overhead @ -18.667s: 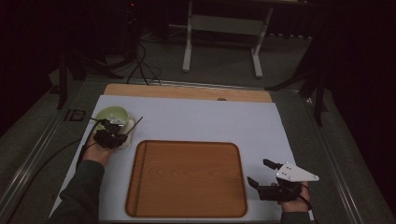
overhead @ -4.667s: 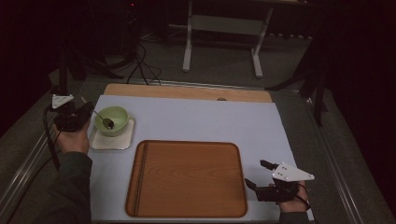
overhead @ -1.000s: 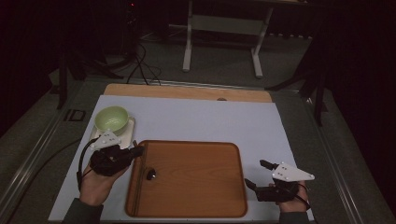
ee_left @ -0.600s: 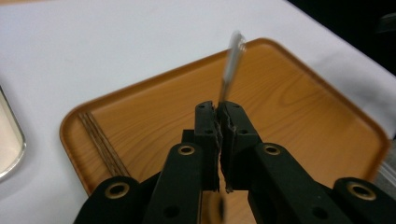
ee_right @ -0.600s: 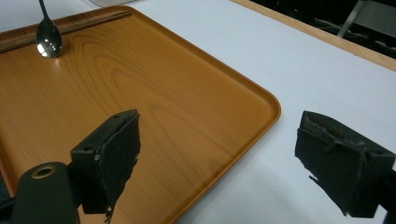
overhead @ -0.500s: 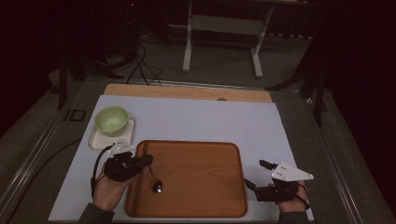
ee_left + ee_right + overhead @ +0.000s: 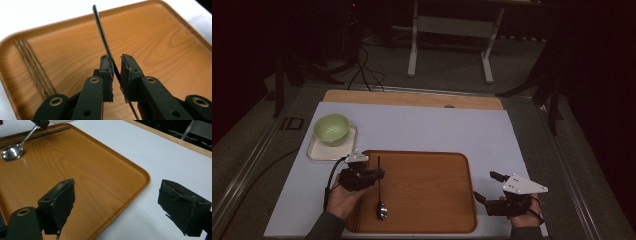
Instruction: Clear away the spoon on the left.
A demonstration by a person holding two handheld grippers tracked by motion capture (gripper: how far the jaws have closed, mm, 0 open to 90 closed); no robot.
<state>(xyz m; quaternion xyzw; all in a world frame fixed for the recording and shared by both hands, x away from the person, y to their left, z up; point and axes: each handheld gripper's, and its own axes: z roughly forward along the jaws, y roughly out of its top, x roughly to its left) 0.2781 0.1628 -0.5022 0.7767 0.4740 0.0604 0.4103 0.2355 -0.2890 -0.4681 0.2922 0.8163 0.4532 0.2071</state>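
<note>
Over the wooden tray (image 7: 422, 190), left tongs (image 7: 371, 176) pinch the spoon (image 7: 380, 197) mid-handle, bowl end low near the tray's front-left; release appears to remain. Right tongs (image 7: 486, 186) rest wide open, empty, beside the tray's right edge.

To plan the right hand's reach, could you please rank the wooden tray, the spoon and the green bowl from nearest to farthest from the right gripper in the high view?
From the right gripper:
1. Wooden tray, just to its left.
2. Spoon, at the tray's left side, held in the left gripper.
3. Green bowl, far left, on a small white plate.
</note>
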